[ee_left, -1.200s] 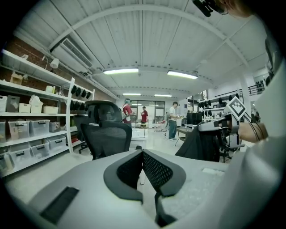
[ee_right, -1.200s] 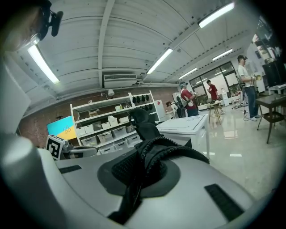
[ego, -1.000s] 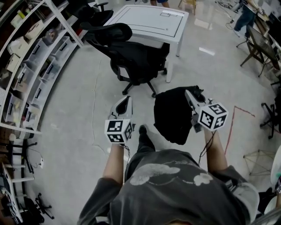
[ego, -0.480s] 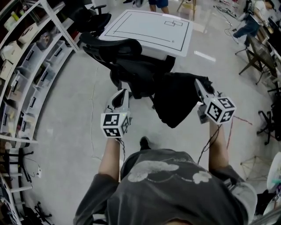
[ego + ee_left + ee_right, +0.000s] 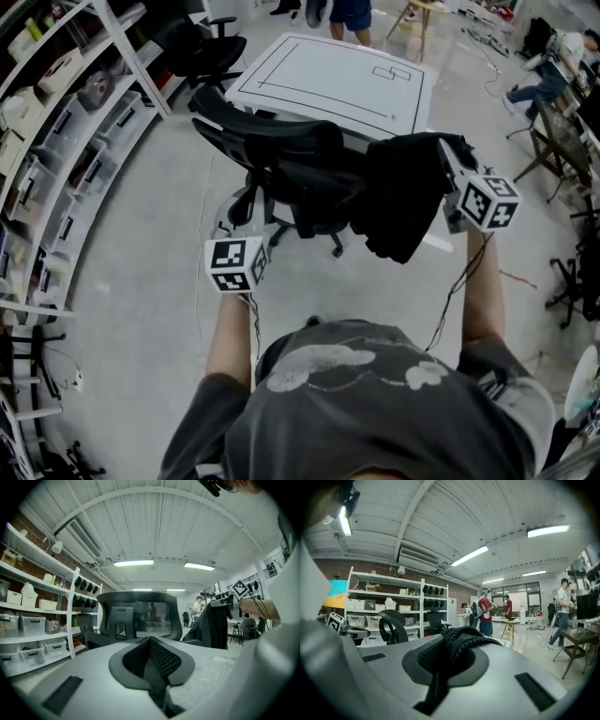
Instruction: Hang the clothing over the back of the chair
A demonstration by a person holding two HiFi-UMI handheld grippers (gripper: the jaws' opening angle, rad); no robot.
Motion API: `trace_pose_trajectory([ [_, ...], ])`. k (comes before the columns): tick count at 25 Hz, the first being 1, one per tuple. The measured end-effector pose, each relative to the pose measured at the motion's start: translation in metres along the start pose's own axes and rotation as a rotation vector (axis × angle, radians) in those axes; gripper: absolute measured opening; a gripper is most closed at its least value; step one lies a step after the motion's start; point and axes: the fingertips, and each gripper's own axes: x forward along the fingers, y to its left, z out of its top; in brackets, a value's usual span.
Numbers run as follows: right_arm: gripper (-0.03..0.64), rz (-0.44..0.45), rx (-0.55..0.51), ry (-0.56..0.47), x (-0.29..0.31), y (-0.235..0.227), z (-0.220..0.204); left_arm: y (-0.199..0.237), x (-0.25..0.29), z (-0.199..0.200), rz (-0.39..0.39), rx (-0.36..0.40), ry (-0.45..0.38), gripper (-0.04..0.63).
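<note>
A black office chair [image 5: 295, 173] with a mesh back stands in front of me. In the left gripper view its back [image 5: 140, 616] fills the middle. Black clothing [image 5: 403, 192] hangs from my right gripper [image 5: 451, 150], level with the chair's right side and overlapping it in the head view. In the right gripper view the jaws are shut on a bunch of this knit fabric [image 5: 459, 641]. My left gripper [image 5: 246, 202] is near the chair's left side; its jaws are shut with nothing between them, and it is not touching the chair. The left gripper view shows the hanging clothing [image 5: 213, 625] to the right.
A white table [image 5: 337, 80] with black lines stands just behind the chair. Shelves with bins [image 5: 66, 122] run along the left, and a second black chair [image 5: 202, 47] is beside them. People and more furniture [image 5: 553, 103] are far right and behind the table.
Both grippers have moved forward and upward toward the chair. The clothing went along in the right gripper and now overlaps the chair's right side instead of hanging over bare floor.
</note>
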Motion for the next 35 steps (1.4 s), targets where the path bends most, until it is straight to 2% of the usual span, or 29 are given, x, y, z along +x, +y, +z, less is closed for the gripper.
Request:
trace_pose_trajectory([
  [5, -0.003, 0.036, -0.067, -0.014, 0.052, 0.025, 0.026, 0.038, 0.017, 0.012, 0.010, 0.020, -0.021, 0.002],
  [10, -0.003, 0.117, -0.076, -0.008, 0.090, 0.042, 0.040, 0.060, 0.025, 0.017, 0.055, 0.010, -0.030, 0.002],
  [21, -0.003, 0.359, -0.115, -0.002, 0.187, 0.085, 0.070, 0.108, 0.043, 0.025, 0.219, 0.006, 0.009, 0.002],
  [27, -0.003, 0.464, -0.132, -0.014, 0.215, 0.105, 0.099, 0.112, 0.047, 0.044, 0.290, -0.003, 0.001, 0.002],
  [30, -0.003, 0.501, -0.167, -0.028, 0.226, 0.125, 0.110, 0.120, 0.046, 0.047, 0.301, 0.001, -0.013, 0.002],
  [35, -0.003, 0.505, -0.239, -0.088, 0.229, 0.166, 0.144, 0.137, 0.038, 0.058, 0.262, 0.029, -0.043, 0.002],
])
